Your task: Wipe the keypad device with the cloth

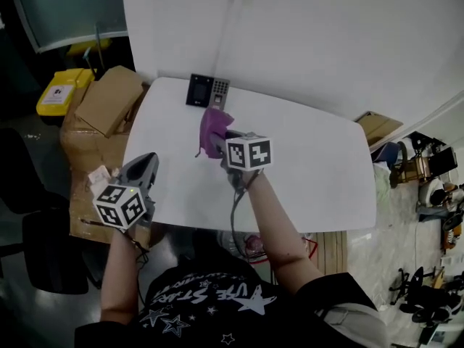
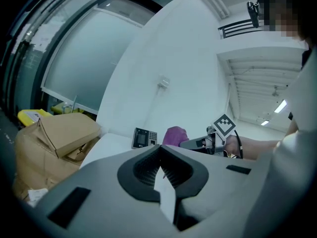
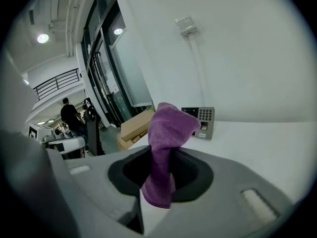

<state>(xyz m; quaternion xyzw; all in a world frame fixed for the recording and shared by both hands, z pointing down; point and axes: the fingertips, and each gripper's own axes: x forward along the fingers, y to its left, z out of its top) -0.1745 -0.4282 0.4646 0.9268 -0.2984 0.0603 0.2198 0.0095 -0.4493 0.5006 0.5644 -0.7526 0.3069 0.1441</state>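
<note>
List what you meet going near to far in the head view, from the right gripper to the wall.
right gripper → purple cloth held in its tongs → keypad device at the far edge of the table → white wall

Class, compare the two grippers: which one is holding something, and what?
The right gripper: its jaws are shut on the purple cloth, which sticks up between them. The left gripper is shut with nothing between its jaws.
</note>
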